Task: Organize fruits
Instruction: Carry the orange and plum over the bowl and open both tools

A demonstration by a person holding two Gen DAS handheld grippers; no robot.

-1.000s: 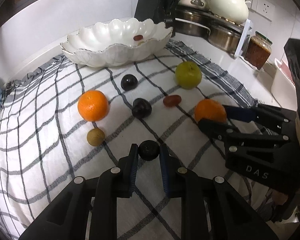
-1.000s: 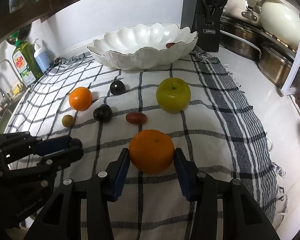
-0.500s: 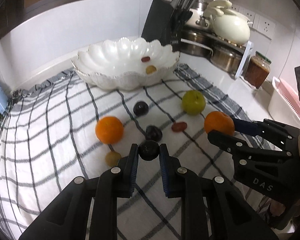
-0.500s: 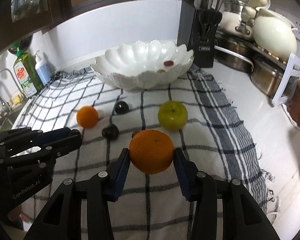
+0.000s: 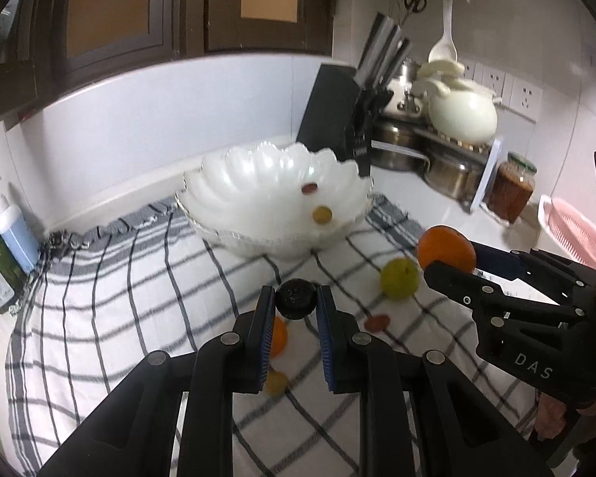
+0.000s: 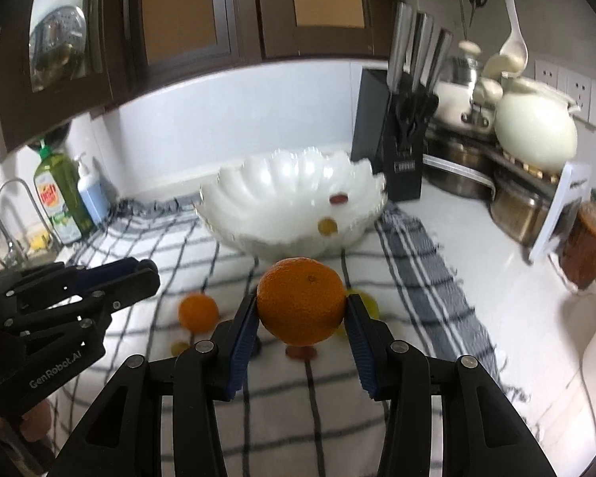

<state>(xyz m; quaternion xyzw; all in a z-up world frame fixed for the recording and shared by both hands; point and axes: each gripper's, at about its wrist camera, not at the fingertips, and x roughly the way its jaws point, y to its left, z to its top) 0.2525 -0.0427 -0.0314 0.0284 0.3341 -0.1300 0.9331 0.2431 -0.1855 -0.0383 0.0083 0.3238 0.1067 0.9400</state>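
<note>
My left gripper [image 5: 296, 302] is shut on a dark plum [image 5: 295, 298] and holds it high above the checked cloth [image 5: 119, 298], short of the white scalloped bowl [image 5: 258, 183]. My right gripper [image 6: 301, 310] is shut on an orange [image 6: 301, 300], also raised; it shows at the right in the left wrist view [image 5: 447, 248]. The bowl [image 6: 282, 187] holds a red date [image 6: 338, 198] and a small yellow fruit [image 6: 327, 225]. On the cloth lie a green apple [image 5: 399, 278], a second orange [image 6: 198, 312], a red date [image 5: 377, 321] and a small yellow fruit [image 5: 276, 382].
A black knife block [image 6: 397, 135] stands right of the bowl. Steel pots [image 6: 520, 206], a cream pot [image 6: 536, 131] and a jar [image 6: 588, 242] crowd the right counter. Soap bottles [image 6: 59, 194] and a sink tap [image 6: 12, 206] are at the left.
Both grippers have risen well above the cloth with their fruit and moved toward the bowl. The fruit left on the cloth now lies far below.
</note>
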